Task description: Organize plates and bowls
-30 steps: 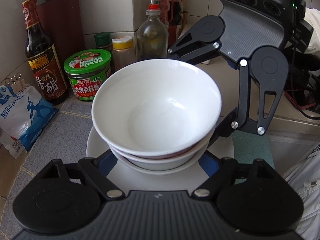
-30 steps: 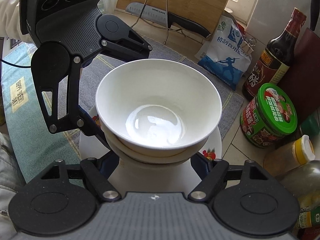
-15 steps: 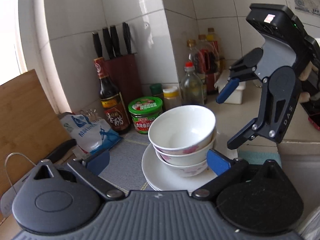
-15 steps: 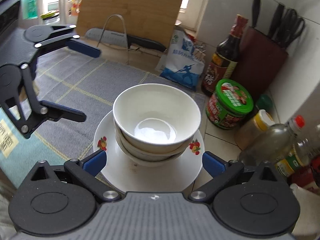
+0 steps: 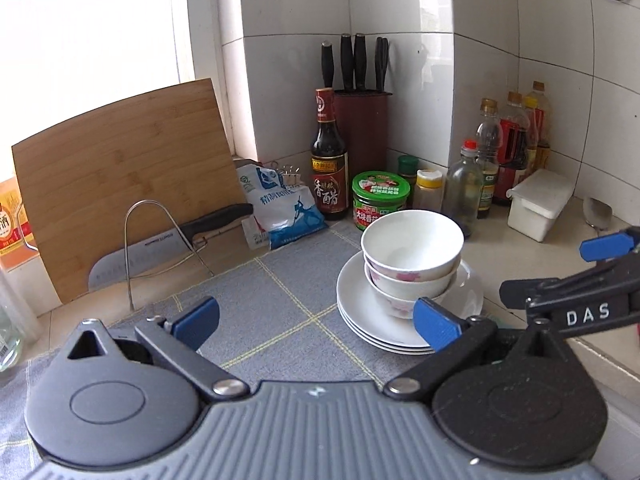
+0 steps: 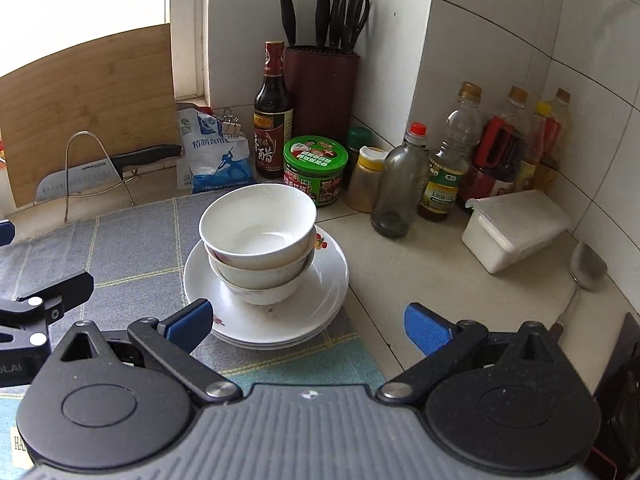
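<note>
Worktop [image 5: 500,248], corner stock. Bowls [image 5: 412,256]: three, nested, on plates [image 5: 360,312]: three, stacked, partly on the grey mat [image 5: 280,280]. Left claw [image 5: 316,322] and right claw [image 6: 308,326]: both spread wide, empty, near side of the stack. "DAS" lettering on the right claw shows in the left view only; scissors [image 6: 356,16] in the knife block [image 6: 320,92] show in the right view only.

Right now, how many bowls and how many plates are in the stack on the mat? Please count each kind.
Bowls: 3
Plates: 3, by the rims showing at the edge
Total: 6
</note>
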`<action>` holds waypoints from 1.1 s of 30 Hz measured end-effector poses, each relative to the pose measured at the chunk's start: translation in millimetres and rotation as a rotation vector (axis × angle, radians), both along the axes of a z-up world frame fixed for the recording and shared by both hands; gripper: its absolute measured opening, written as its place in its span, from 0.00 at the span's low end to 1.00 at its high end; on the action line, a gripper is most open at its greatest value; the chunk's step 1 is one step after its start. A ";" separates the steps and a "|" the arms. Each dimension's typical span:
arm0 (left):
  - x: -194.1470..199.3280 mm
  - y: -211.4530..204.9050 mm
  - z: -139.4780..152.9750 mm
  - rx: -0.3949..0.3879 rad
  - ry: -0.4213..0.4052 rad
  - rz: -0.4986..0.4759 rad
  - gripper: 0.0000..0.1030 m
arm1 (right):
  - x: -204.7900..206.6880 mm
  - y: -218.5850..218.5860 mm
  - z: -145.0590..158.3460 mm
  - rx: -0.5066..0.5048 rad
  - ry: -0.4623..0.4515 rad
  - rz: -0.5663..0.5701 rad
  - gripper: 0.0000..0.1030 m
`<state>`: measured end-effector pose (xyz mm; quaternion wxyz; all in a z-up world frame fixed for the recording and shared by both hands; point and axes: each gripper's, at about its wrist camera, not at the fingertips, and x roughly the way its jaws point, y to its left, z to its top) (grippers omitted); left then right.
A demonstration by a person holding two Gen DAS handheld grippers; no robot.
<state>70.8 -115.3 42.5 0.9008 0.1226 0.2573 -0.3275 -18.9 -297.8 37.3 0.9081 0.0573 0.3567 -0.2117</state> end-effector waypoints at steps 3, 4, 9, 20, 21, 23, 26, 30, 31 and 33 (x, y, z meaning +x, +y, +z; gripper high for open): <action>-6.8 6.8 4.8 -0.014 0.017 -0.002 0.99 | -10.7 11.6 7.2 -0.018 -0.020 -0.022 1.00; -8.5 8.3 6.2 -0.015 0.017 -0.002 0.99 | -13.4 14.0 9.2 -0.019 -0.025 -0.025 1.00; -15.3 13.0 10.9 -0.019 0.019 0.008 0.99 | -25.1 19.4 15.9 -0.014 -0.054 -0.045 1.00; -18.5 18.0 12.5 -0.007 0.032 0.038 0.99 | -28.0 25.0 19.1 -0.020 -0.067 -0.049 1.00; -18.6 18.1 12.7 -0.006 0.032 0.040 1.00 | -28.0 25.3 19.3 -0.022 -0.067 -0.049 1.00; -18.6 17.9 13.1 -0.005 0.034 0.041 1.00 | -28.1 25.5 19.6 -0.024 -0.067 -0.049 1.00; -18.4 18.0 13.5 -0.006 0.038 0.044 0.99 | -28.1 25.4 20.1 -0.029 -0.067 -0.052 1.00; -18.1 17.6 13.7 -0.004 0.045 0.046 1.00 | -28.3 26.1 20.6 -0.036 -0.063 -0.055 1.00; -18.3 17.4 13.9 -0.005 0.046 0.046 0.99 | -28.4 26.2 20.8 -0.037 -0.064 -0.056 1.00; -17.0 17.9 14.1 -0.005 0.046 0.044 0.99 | -28.3 25.6 21.1 -0.038 -0.063 -0.058 1.00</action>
